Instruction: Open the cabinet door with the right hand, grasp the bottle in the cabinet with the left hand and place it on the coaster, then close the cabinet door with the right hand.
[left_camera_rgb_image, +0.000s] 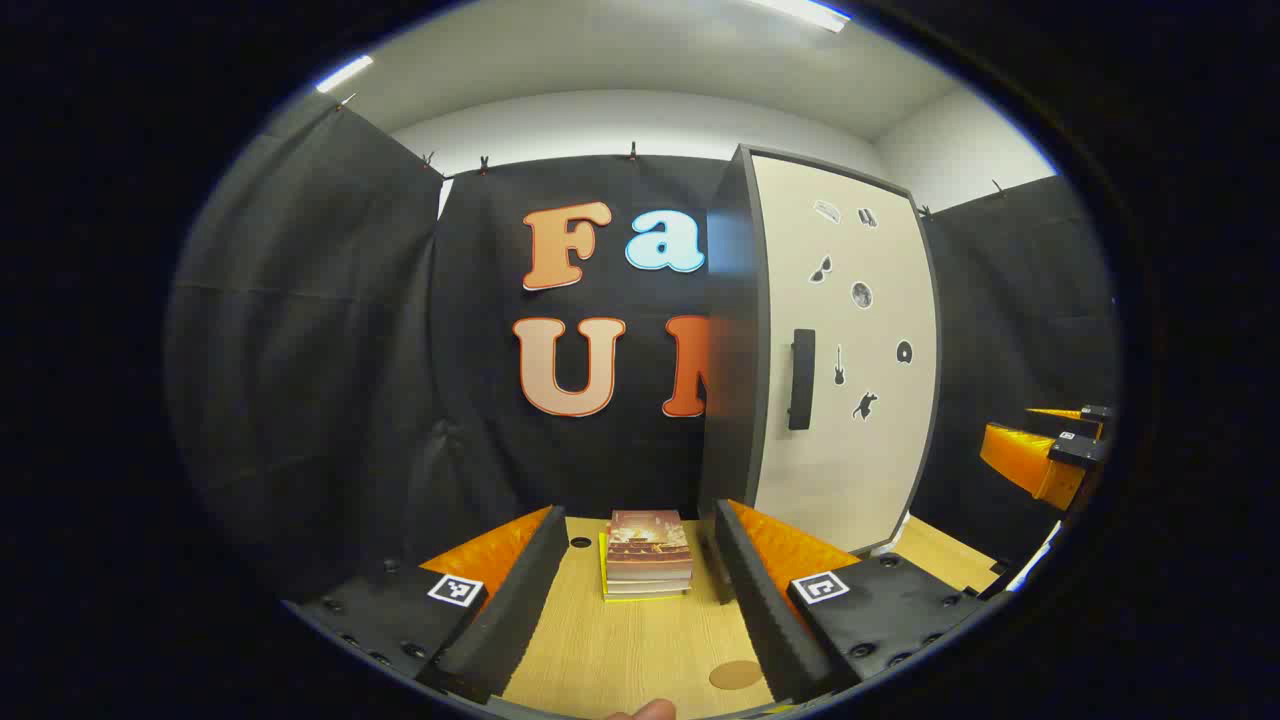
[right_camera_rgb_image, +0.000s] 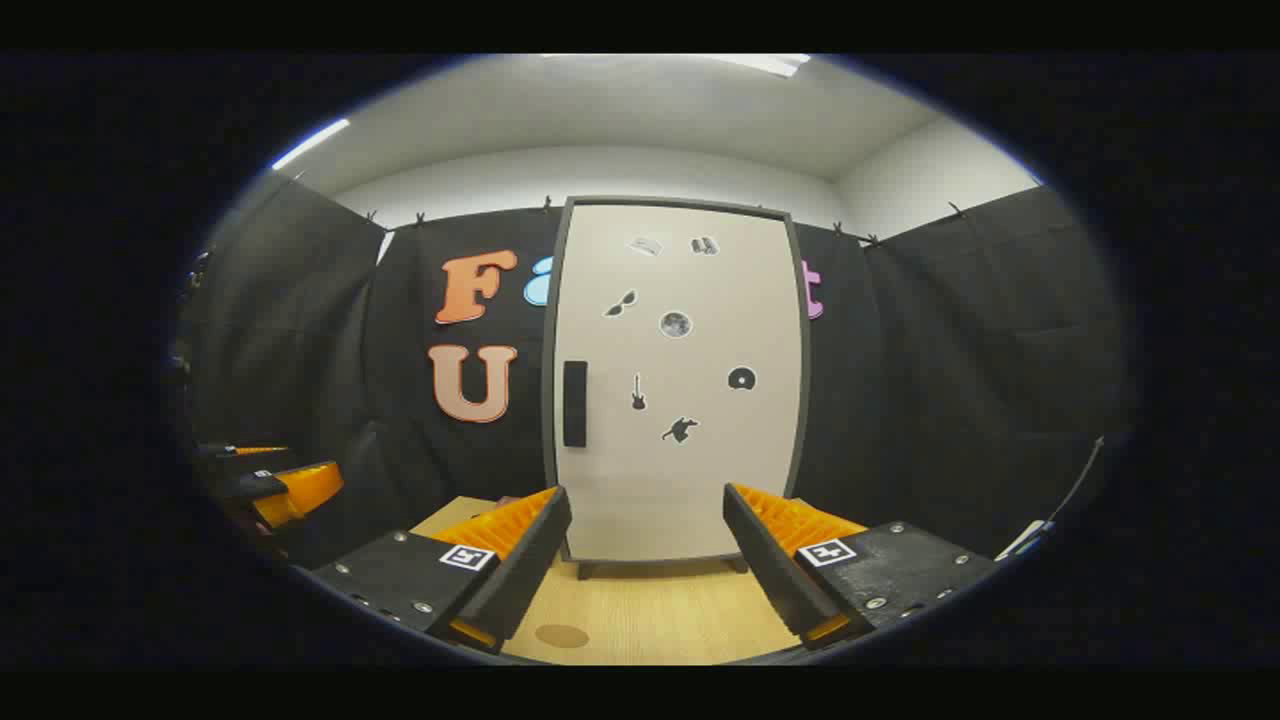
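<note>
A tall cream-white cabinet with a dark grey frame (right_camera_rgb_image: 680, 380) stands on the pale wood-grain surface (right_camera_rgb_image: 650, 610), its door (left_camera_rgb_image: 850, 350) closed flat — a black vertical bar handle (right_camera_rgb_image: 575, 403) sits along the door's left edge, and small dark stickers are scattered over the panel. Whatever is inside the cabinet is hidden behind that door, so I cannot tell where the bottle is.

The right tongs (right_camera_rgb_image: 647, 560) hang in front of the cabinet, facing the door squarely, fingers spread wide with nothing between them and well short of the handle. The left tongs (left_camera_rgb_image: 634, 590) are off to the cabinet's left side, likewise released and empty, pointing at a small stack of books (left_camera_rgb_image: 647, 555) that lies on the surface just beside the cabinet's dark side wall. In the right gripper view the left tongs appear at the far left, low and apart from the cabinet.

A round tan coaster (left_camera_rgb_image: 735, 674) lies flat on the surface near the front edge — it also shows as a dull brown disc in the right gripper view, bare on top.
</note>
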